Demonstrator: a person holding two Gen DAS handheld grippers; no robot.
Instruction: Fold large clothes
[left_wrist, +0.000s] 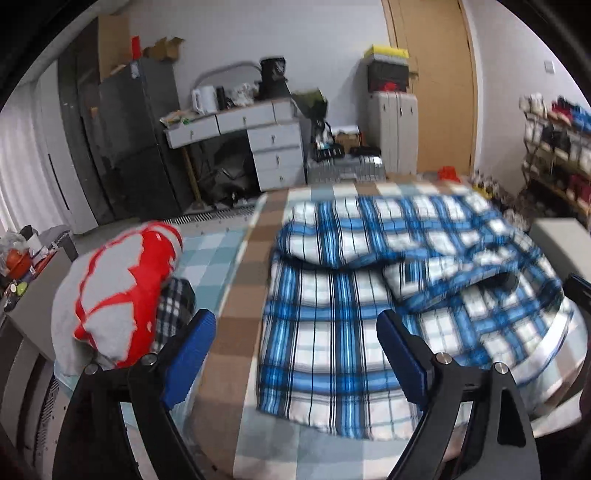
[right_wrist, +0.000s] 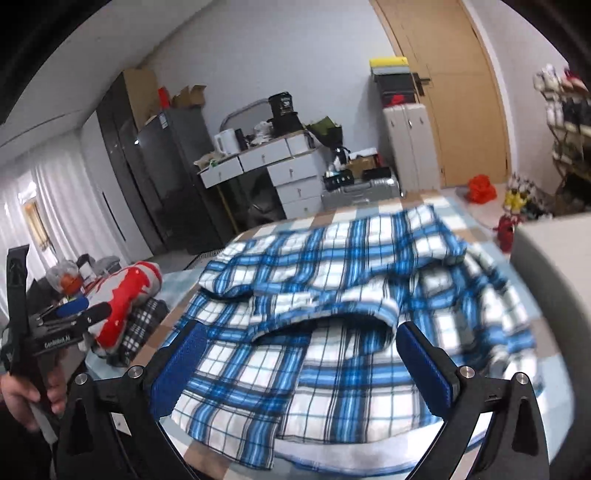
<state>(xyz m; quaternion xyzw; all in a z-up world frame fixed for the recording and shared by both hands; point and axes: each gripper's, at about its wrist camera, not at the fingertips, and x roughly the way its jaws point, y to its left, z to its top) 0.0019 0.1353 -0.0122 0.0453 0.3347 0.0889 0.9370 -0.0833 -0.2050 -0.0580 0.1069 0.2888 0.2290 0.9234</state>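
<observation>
While hovering over the bed, both tools spread wide and gripping nothing. Left gripper (left_wrist: 295, 354) poised above the near left edge of the blue plaid shirt (left_wrist: 369, 295), one blue pad over the checked bedcover (left_wrist: 236, 295), the other over cloth, probably lining up for the hem. Right gripper (right_wrist: 299, 365) low over the same shirt (right_wrist: 332, 295), jaws far apart, straddling a rumpled fold near the middle. Shirt lying across the bedcover, partly doubled over, upper layers bunched and blurred. Not yet a neat rectangle, so likely midway through folding. Off to the left, a red and grey garment (left_wrist: 110, 291) stacked on a dark checked one (left_wrist: 175, 306), seemingly finished pieces parked clear of the work. Left gripper also visible from the right camera, hand (right_wrist: 22, 398) round its handle.
</observation>
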